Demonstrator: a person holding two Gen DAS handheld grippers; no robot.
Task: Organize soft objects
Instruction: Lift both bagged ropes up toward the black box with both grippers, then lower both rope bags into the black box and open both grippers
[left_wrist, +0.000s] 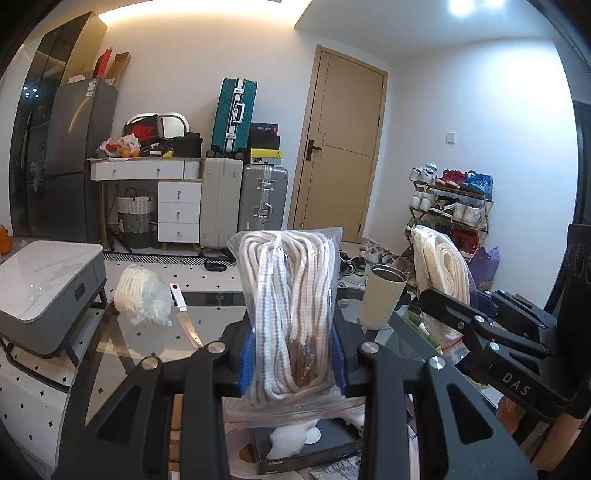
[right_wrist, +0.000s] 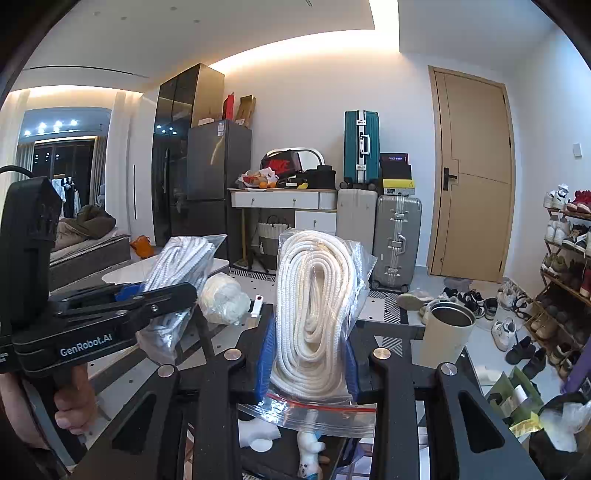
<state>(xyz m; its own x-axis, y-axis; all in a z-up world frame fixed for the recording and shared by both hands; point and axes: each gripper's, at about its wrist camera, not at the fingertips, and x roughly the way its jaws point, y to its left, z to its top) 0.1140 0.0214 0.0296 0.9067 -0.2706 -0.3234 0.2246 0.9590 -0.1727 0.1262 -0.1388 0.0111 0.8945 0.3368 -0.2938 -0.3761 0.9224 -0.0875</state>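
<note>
In the left wrist view my left gripper (left_wrist: 293, 356) is shut on a clear bag of white-and-brown striped rope (left_wrist: 291, 295), which stands upright between the blue pads (left_wrist: 246, 360). To its right, my right gripper (left_wrist: 439, 301) grips a bag of cream rope (left_wrist: 443, 264). The right wrist view shows that gripper (right_wrist: 310, 356) shut on the zip bag of cream rope (right_wrist: 314, 302). On the left, a hand holds the left gripper (right_wrist: 181, 291) with the striped rope bag (right_wrist: 181, 264). A third bag of white rope (left_wrist: 142, 299) (right_wrist: 223, 299) lies on the glass table (left_wrist: 210, 325).
A cream tumbler (left_wrist: 382, 295) (right_wrist: 447, 328) stands on the table at the right, and a small white stick (left_wrist: 177, 293) lies near the third bag. A dark box with a white plush toy (left_wrist: 295, 439) sits below the grippers. A grey side table (left_wrist: 48, 284) is left; a shoe rack (right_wrist: 565, 266) is right.
</note>
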